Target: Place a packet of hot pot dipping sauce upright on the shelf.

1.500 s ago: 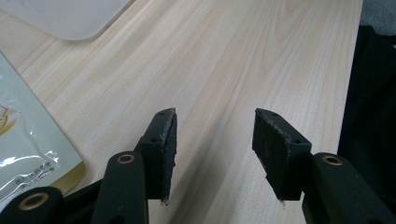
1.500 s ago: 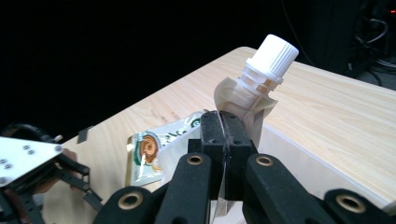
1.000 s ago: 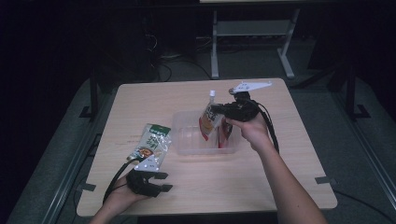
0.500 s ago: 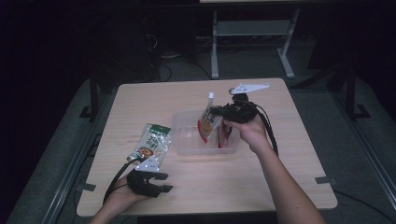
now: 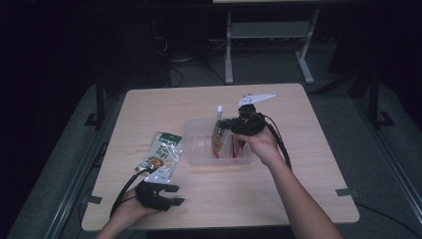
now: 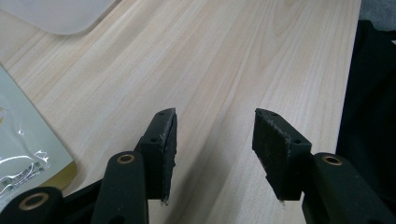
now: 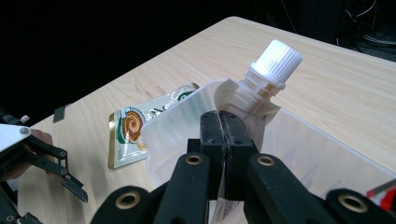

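1. Your right gripper [image 5: 230, 124] is clamped on the spouted pouch [image 5: 219, 138], jaws pinched flat on the thin film just below the spout. In the right gripper view the pads meet with only the pouch edge between them.
2. Pouch: soft glossy laminate with an orange-red print, a ribbed white screw cap [image 7: 277, 58] on a rigid white neck. It stands roughly upright, its lower part inside the clear bin [image 5: 196, 144].
3. Bin: translucent plastic, rectangular with rounded corners and thin walls. It sits mid-table; a red packet [image 5: 239, 144] lies in its right end.
4. Your left gripper [image 5: 171, 195] rests near the table's front edge, jaws apart and holding nothing. Its pads [image 6: 169, 137] are matte black and rough-faced, over bare wood.
5. The flat sachet [image 5: 161, 153] is shiny foil, green and white with a brown food print. It lies flat on the table [image 5: 298, 194] just left of the bin and just ahead of your left gripper.
6. Table: pale wood-grain laminate with rounded corners.
7. Versus a second ago: the pouch and your right gripper sit slightly lower and further left in the bin. Left gripper, sachet and bin are unchanged.
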